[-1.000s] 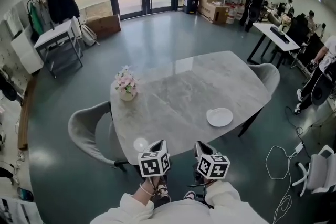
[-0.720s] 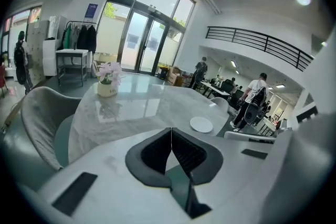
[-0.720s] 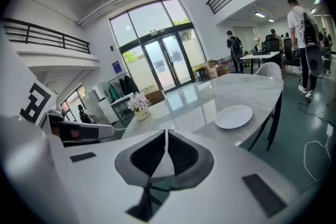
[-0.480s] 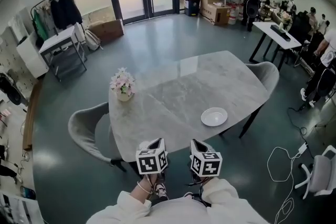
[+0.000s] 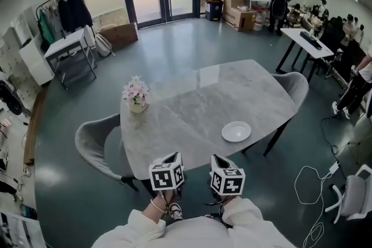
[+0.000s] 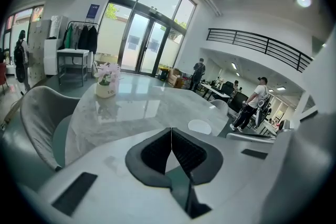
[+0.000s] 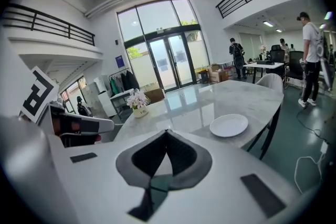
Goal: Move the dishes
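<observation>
Hidden from above: the marker cubes (image 5: 167, 175) cover both sets of jaws and a short stretch of the table's (image 5: 197, 104) near edge. The person's sleeves (image 5: 145, 230) are cut off by the bottom of the frame.
Hard to make out: in the left gripper view the plate (image 6: 200, 126) is only a small pale oval just past the gripper body. The people far beyond the table's right end are too small to detail.
Left gripper (image 6: 171, 130): held just off the table's near edge, with its jaws pressed tip to tip, closed on themselves.
Right gripper (image 7: 166, 132): beside the left one, off the same edge. Its jaws are likewise shut together and grip no dish.
Plate: the task's thing. It is white and round and lies flat on the table near its right end, just inside the near rim and beyond the right gripper. Its face shows bare white.
Vase (image 5: 138, 105): a pale pot at the table's far left corner, holding a bunch of pink and white flowers (image 5: 137, 90).
Table edges: a rounded grey stone top. The plate sits close to the rim; the vase is set a little in from it.
Open room: a wide stretch of bare stone lies between vase and plate. A grey chair (image 5: 96, 145) is tucked at the table's left side and a second chair (image 5: 295, 85) stands at its far right end. A white cable (image 5: 314, 183) loops on the floor to the right of the table.
</observation>
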Motion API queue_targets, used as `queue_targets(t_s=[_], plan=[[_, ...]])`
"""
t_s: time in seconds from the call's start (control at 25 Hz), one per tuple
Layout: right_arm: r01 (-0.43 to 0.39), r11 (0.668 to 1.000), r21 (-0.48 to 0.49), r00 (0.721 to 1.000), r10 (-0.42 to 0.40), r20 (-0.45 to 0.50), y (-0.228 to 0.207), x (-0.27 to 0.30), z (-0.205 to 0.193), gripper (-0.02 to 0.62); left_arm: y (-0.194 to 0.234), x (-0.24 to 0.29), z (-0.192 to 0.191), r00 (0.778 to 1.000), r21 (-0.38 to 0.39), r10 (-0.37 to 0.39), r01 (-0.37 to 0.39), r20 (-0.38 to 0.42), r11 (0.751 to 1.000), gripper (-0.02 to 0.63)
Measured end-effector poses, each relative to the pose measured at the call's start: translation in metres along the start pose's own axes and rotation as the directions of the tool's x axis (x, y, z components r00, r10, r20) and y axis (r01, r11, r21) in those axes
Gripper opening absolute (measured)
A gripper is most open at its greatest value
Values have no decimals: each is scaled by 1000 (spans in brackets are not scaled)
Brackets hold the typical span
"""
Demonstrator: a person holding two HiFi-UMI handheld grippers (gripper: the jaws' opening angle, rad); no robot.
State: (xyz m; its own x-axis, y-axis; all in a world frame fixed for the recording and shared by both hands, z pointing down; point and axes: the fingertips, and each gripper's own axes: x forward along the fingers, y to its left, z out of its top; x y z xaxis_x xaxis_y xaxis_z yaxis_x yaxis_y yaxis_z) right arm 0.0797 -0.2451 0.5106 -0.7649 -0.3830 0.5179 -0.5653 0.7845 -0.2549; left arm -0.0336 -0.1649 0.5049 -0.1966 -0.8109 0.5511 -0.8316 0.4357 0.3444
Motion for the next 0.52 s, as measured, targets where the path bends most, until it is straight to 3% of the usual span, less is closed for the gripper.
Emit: queue_targets(t_s=[0.52], plan=[[25,1000,13,1000,-25,4,1,8,4,58,14,2,10,1000,-9,8,-8,4,1000,9]])
